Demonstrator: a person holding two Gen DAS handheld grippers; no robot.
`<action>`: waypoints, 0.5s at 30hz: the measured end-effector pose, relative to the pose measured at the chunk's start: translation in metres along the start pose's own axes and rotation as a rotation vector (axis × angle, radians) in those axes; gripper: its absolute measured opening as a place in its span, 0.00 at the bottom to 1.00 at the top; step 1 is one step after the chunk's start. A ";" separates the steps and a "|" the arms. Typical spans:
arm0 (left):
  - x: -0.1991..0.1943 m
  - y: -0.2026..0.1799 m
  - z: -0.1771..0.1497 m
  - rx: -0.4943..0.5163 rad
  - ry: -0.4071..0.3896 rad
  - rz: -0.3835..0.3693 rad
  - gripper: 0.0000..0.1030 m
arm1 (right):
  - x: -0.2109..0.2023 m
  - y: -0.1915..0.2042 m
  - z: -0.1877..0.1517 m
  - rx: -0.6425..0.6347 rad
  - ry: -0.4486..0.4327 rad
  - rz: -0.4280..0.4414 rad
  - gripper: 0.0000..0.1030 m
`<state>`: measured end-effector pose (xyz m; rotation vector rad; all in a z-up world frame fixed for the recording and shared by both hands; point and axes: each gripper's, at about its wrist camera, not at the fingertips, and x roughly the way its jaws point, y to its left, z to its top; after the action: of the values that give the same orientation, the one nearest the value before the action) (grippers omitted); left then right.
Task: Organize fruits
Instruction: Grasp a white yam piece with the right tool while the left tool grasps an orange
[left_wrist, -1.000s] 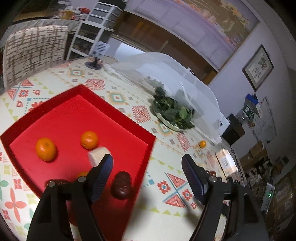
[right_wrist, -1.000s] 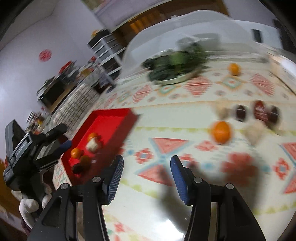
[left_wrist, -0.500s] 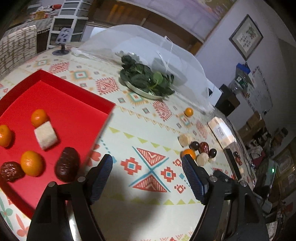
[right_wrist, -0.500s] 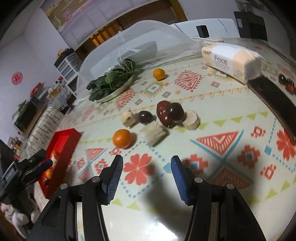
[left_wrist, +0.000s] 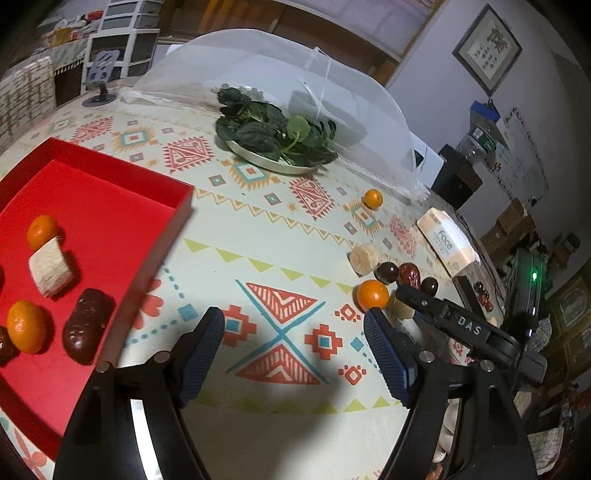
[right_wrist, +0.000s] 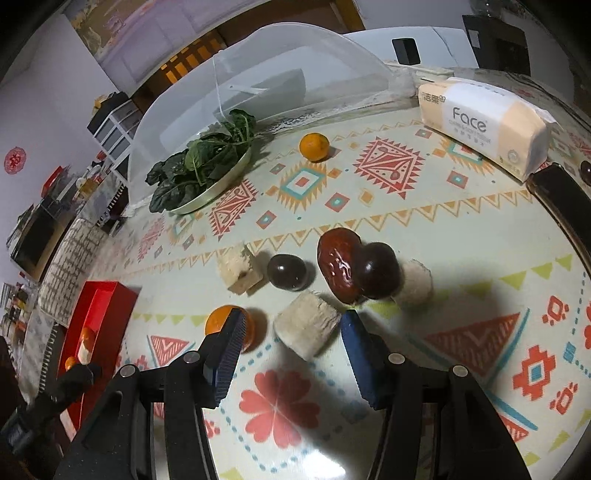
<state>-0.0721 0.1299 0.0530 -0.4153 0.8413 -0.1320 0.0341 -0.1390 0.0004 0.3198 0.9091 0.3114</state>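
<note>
Right gripper (right_wrist: 291, 341), jaws spread and empty, lines up on a pale fruit chunk (right_wrist: 307, 328) at twelve o'clock, likely for pickup; left gripper (left_wrist: 293, 339) hangs open.

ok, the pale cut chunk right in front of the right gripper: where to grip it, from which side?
Take the pale chunk across its two flat side faces, coming down from above and the near side. The right gripper stands open, its fingertips either side of the block, nothing pinched yet. Watch the orange beside the left finger and the dried date just behind.
</note>
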 end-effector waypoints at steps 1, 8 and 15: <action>0.002 -0.003 0.000 0.011 0.002 0.002 0.75 | 0.002 0.001 0.000 -0.002 0.000 -0.008 0.57; 0.022 -0.023 -0.001 0.081 0.029 0.020 0.75 | 0.003 -0.001 -0.002 -0.018 -0.005 -0.041 0.33; 0.058 -0.049 0.000 0.163 0.084 0.019 0.75 | -0.011 -0.009 -0.010 -0.003 -0.016 -0.015 0.33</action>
<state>-0.0310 0.0698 0.0329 -0.2495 0.9101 -0.2003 0.0211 -0.1498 -0.0009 0.3122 0.8950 0.2963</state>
